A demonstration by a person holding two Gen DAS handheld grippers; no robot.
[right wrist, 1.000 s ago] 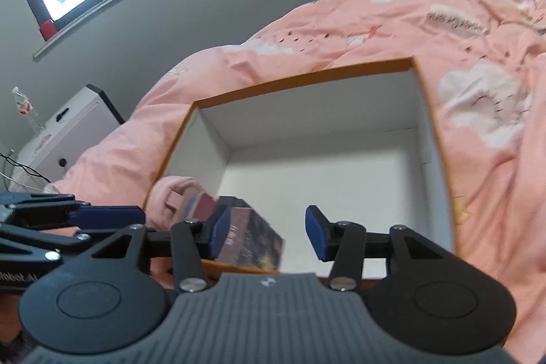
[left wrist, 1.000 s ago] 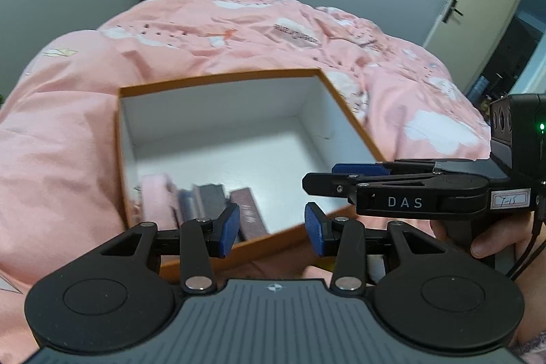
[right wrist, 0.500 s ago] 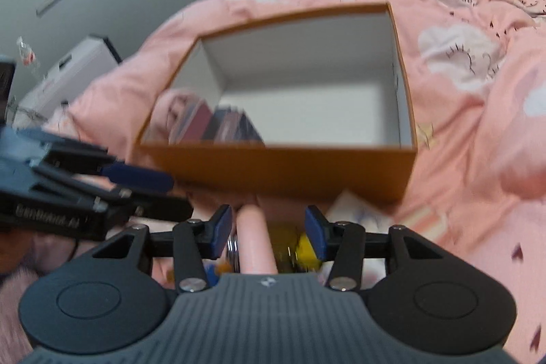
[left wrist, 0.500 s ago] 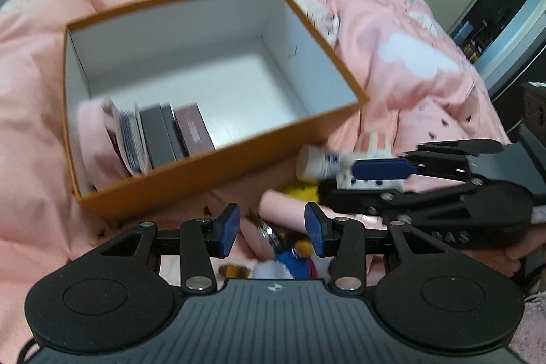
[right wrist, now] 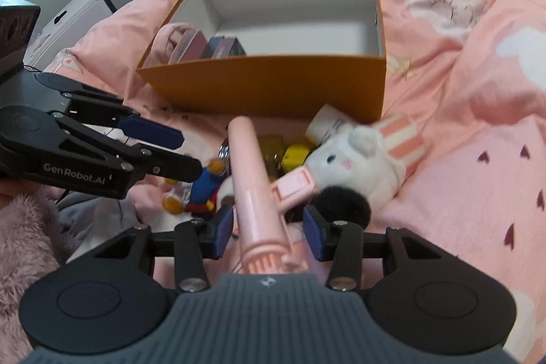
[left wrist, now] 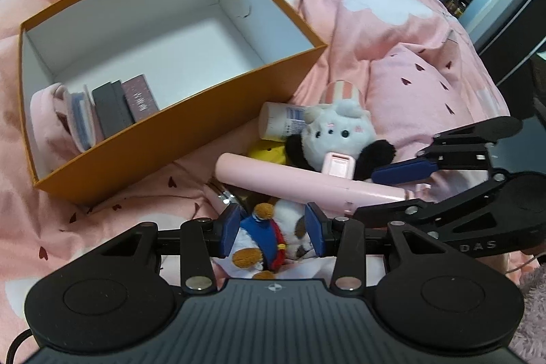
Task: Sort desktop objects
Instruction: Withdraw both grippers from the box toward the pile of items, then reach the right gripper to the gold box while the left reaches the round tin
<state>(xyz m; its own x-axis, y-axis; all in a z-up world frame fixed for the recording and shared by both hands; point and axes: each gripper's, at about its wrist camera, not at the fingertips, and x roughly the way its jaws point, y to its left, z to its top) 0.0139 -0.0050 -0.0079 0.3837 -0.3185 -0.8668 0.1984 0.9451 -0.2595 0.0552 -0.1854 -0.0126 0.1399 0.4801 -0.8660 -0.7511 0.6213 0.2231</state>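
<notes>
An orange box (left wrist: 191, 132) (right wrist: 266, 84) with a white inside lies on the pink quilt. In front of it lies a pile: a pink stick (left wrist: 290, 179) (right wrist: 252, 173), a white plush with black ears (left wrist: 338, 128) (right wrist: 355, 159), a white bottle (left wrist: 279, 121) (right wrist: 327, 125) and a small plush in a blue coat (left wrist: 262, 227) (right wrist: 204, 186). My left gripper (left wrist: 273, 229) (right wrist: 191, 152) hangs open over the small plush. My right gripper (right wrist: 268, 227) (left wrist: 367, 193) straddles the pink stick near its handle; its jaws are closing, with gaps still showing beside the stick.
Several small books and a pink item (left wrist: 44, 104) stand at the box's left end. A yellow thing (left wrist: 268, 154) sits under the pile. A white cabinet (right wrist: 78, 12) stands beyond the bed; fuzzy pink fabric (right wrist: 24, 227) lies at the near left.
Both grippers drew back from over the box and tipped down onto the pile in front of it. The pink stick now lies between the right gripper's jaws, which have narrowed slightly.
</notes>
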